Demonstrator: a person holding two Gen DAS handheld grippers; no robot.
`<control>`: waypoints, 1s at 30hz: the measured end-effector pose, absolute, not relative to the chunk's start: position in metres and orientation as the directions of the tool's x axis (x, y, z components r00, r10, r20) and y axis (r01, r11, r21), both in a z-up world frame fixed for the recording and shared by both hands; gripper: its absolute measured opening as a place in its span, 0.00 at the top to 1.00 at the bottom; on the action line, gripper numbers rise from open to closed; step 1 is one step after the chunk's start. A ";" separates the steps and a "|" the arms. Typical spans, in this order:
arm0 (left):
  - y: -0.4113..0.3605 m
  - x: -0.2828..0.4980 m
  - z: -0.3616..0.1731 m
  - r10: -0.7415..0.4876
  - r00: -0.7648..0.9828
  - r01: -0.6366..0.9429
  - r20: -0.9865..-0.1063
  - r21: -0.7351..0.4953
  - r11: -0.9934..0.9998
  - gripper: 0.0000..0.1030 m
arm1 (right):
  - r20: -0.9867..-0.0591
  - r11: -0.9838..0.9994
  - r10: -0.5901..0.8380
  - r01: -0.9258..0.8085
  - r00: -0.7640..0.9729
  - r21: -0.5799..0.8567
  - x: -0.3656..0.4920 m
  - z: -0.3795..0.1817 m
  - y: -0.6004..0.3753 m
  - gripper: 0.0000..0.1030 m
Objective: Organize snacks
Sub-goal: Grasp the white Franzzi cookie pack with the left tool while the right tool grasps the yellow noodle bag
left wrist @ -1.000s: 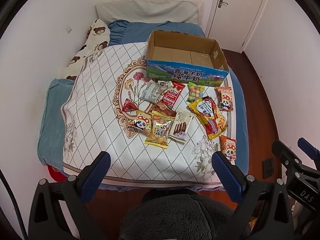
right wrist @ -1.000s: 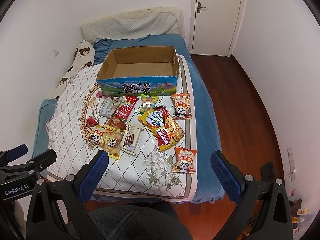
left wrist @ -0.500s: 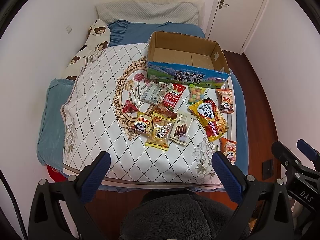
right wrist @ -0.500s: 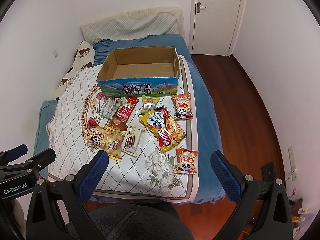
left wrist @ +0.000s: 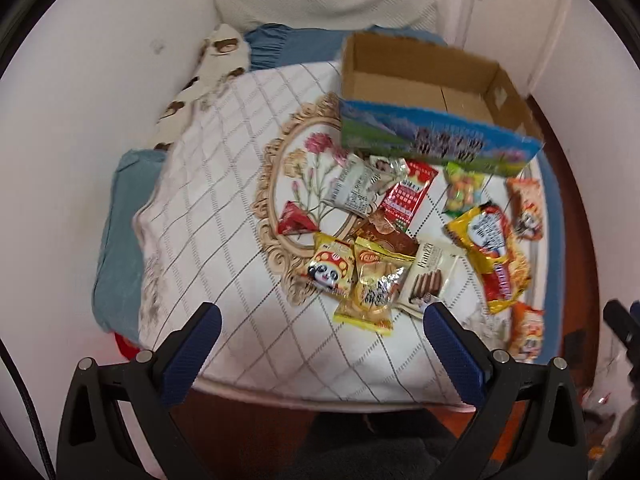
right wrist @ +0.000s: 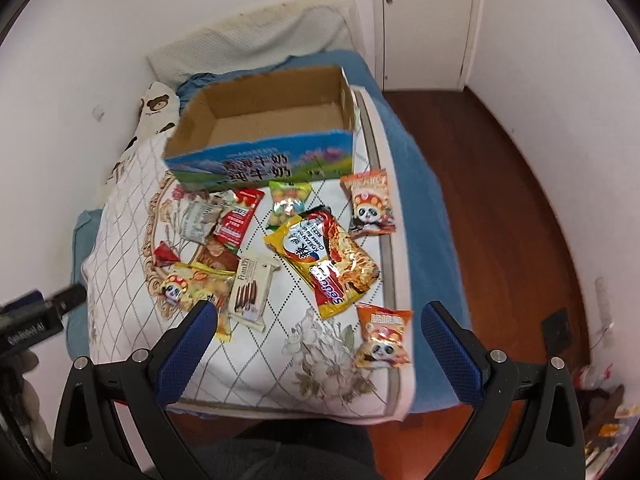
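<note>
Right wrist: crinkly foil packets (right wrist: 334, 258) before rectangular cardboard box (right wrist: 264, 136).

An open brown cardboard box with a blue printed front (right wrist: 264, 136) sits toward the far end of a white quilted bedspread with a diamond grid and flower print (right wrist: 256, 364). Snack packets lie scattered in front of it. A large yellow and red noodle bag (right wrist: 324, 260) lies mid-spread; an orange panda packet (right wrist: 370, 204) rests near the right edge, another orange panda packet (right wrist: 384, 336) toward the near right corner. A white chocolate-biscuit packet (right wrist: 250, 290) lies left of the noodle bag. The right gripper (right wrist: 318, 316), blue-padded fingers (right wrist: 188, 344) spread wide, hangs empty over the near edge.
</note>
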State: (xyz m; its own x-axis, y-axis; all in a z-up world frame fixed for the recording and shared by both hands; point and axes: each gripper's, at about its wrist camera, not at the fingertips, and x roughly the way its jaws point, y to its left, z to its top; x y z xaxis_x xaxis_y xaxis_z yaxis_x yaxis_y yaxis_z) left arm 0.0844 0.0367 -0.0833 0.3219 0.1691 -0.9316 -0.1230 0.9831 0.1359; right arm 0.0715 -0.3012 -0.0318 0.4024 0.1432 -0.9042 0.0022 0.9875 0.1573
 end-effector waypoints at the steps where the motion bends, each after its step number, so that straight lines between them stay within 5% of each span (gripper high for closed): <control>1: 0.035 0.090 -0.096 0.184 0.306 -0.108 -0.934 0.158 0.981 0.00 | -0.913 0.986 0.148 0.014 0.381 0.166 0.079 -0.046 -0.304 0.01; 8: 0.015 0.128 -0.192 0.195 0.158 0.013 -0.968 0.200 0.980 0.02 | -0.951 0.989 0.148 -0.026 0.271 0.147 0.134 -0.139 -0.309 0.06; 17: -0.043 0.161 -0.243 0.103 0.096 0.148 -0.990 0.117 0.982 0.03 | -0.987 0.930 0.146 -0.351 0.073 0.112 0.215 -0.235 -0.262 0.06; 21: -0.079 0.165 -0.266 0.116 0.076 0.304 -0.990 0.134 0.943 0.26 | -0.998 0.915 0.061 -0.400 -0.004 0.058 0.225 -0.266 -0.254 0.11; 25: -0.097 0.171 -0.286 0.104 0.058 0.343 -0.993 0.117 0.932 0.30 | -0.990 0.955 0.127 -0.261 -0.069 0.141 0.231 -0.277 -0.286 0.14; 27: -0.106 0.173 -0.289 0.117 0.073 0.339 -0.990 0.135 0.931 0.47 | -0.982 0.970 0.170 -0.162 -0.084 0.181 0.233 -0.281 -0.306 0.14; 30: -0.105 0.182 -0.295 0.129 0.049 0.234 -0.990 0.137 0.963 0.47 | -0.969 0.972 0.229 -0.026 -0.091 0.232 0.231 -0.284 -0.330 0.15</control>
